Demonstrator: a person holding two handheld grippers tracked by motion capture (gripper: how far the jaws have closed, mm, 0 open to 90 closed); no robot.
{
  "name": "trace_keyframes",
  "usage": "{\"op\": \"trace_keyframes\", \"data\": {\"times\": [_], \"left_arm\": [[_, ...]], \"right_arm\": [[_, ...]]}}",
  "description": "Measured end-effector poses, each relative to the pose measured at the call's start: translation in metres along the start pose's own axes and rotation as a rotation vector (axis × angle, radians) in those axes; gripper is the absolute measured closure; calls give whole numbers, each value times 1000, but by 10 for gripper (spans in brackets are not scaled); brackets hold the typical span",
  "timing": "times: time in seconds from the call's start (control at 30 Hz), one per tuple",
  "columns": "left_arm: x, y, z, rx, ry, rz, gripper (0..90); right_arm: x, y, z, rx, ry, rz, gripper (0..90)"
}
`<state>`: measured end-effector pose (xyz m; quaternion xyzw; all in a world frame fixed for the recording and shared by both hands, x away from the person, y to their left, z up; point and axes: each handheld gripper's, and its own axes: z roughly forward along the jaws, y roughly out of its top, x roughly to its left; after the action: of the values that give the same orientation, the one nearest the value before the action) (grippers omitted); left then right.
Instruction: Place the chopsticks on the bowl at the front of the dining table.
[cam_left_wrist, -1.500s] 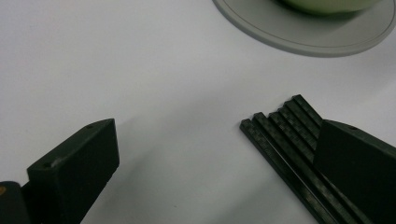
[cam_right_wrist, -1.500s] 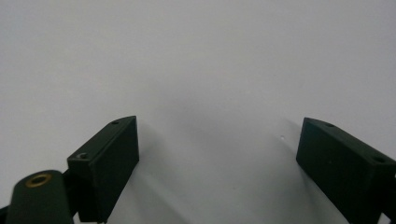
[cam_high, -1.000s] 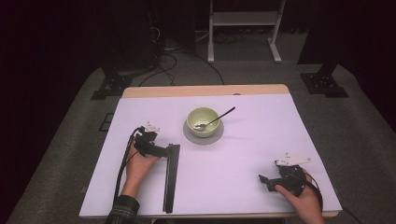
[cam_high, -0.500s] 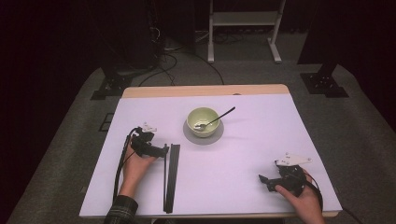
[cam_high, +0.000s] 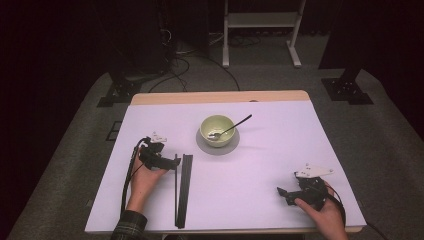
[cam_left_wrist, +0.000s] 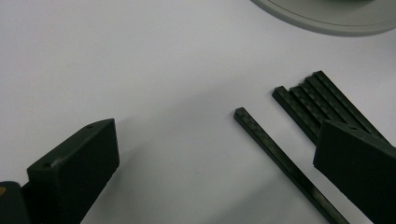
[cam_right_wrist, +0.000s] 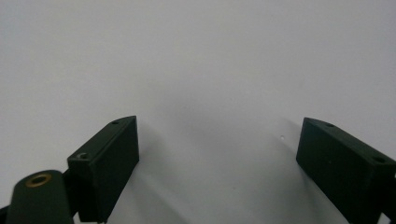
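Observation:
A bundle of thin black rods (cam_high: 186, 185) lies lengthwise on the white table (cam_high: 260, 170), left of the middle. One single rod (cam_high: 176, 192) lies just left of the bundle, slightly apart from it. My left gripper (cam_high: 175, 160) rests low at the rods' far end and is open. In the left gripper view the single rod (cam_left_wrist: 280, 156) runs between the jaws of the left gripper (cam_left_wrist: 217, 135), and the bundle (cam_left_wrist: 313, 95) passes behind the right-hand jaw. My right gripper (cam_high: 283, 193) sits open near the front right, and the right gripper (cam_right_wrist: 219, 123) holds nothing.
A pale green bowl (cam_high: 217, 128) with a spoon (cam_high: 235, 125) in it stands on a grey saucer (cam_high: 217, 147) beyond the rods. The saucer's rim (cam_left_wrist: 327, 21) is close ahead of the left gripper. A wooden strip edges the table's far side.
My left gripper has drawn slightly to the left. One rod now lies apart from the bundle on its left side. The right gripper has not moved.

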<state>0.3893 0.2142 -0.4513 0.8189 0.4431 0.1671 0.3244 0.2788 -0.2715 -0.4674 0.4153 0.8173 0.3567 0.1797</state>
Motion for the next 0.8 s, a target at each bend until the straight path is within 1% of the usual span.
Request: {"op": "trace_keyframes", "data": {"times": [0.2,0.4,0.47,0.7,0.8], "left_arm": [[-3,-3,-8,-16,-9,-8,0],[-8,-4,-13,-13,-12,6,0],[-10,-5,-16,-22,-11,11,0],[-15,-12,-20,-19,-17,10,0],[-20,-15,-25,-21,-17,19,0]], "right_arm": [[0,0,0,0,0,0,115],[0,0,0,0,0,0,114],[0,0,0,0,0,0,115],[0,0,0,0,0,0,114],[0,0,0,0,0,0,115]]}}
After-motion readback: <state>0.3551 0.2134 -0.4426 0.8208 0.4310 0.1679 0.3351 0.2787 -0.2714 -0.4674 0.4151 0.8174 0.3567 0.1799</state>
